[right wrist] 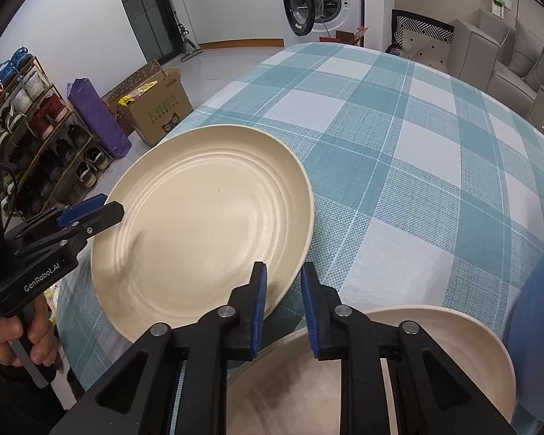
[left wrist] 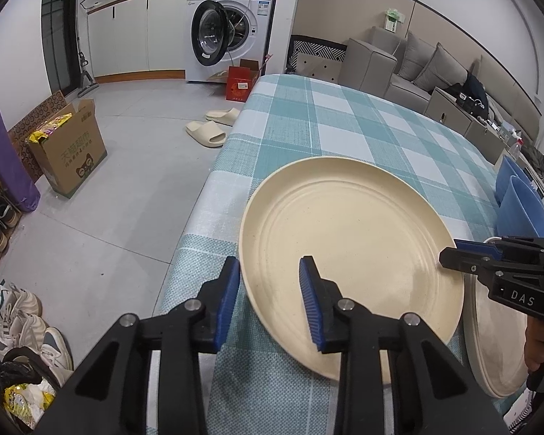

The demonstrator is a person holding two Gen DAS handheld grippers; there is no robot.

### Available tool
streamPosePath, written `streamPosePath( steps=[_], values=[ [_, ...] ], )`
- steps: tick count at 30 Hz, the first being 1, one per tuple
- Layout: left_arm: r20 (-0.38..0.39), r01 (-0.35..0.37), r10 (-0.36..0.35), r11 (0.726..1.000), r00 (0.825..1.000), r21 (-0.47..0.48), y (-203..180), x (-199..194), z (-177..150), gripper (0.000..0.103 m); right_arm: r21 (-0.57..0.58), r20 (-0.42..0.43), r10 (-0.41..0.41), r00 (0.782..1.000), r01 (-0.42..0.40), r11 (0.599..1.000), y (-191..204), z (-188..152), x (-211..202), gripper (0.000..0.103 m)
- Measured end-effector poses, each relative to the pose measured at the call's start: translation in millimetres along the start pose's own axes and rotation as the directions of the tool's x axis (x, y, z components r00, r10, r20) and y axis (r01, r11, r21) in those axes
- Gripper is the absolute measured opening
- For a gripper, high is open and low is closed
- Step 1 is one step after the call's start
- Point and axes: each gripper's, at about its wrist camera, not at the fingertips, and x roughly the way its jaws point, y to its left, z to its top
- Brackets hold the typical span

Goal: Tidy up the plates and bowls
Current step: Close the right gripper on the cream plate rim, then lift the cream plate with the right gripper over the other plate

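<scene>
Left wrist view: the left gripper (left wrist: pixel 270 302) is straddling the near-left rim of the cream plate (left wrist: pixel 348 246), one blue finger outside the edge and one over the plate's inside, pads sitting at the rim, so it is gripping the plate. The plate is lying ahead and to the right of these fingers on the checked counter (left wrist: pixel 344 123), tilted, its far edge pointing away. The right gripper (left wrist: pixel 464 253) is pinching the opposite rim. Beyond it, blue bowls (left wrist: pixel 518 203) are standing, and a second plate (left wrist: pixel 489 344) is lying beneath.

Right wrist view: the right gripper (right wrist: pixel 283 304) is clamping the plate's (right wrist: pixel 206 224) near-right rim between nearly closed fingers; the plate is spreading ahead-left. The left gripper (right wrist: pixel 90 214) is holding the far-left edge. Being round, the plate has no long axis; both hands are equally near. The second plate (right wrist: pixel 446 330) is lying directly under the fingers, probably the stacking target.
</scene>
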Motion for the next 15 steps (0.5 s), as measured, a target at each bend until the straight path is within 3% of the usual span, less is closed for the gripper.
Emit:
streamPosePath(
  steps=[15],
  values=[
    [0.033,0.011,-0.011,1.000,0.999,-0.003,-1.0,-13.0,3.7,0.031,-0.010,0.032,-0.014,0.999,0.014,1.000,2.4,0.3,-9.5,0.018]
  ],
)
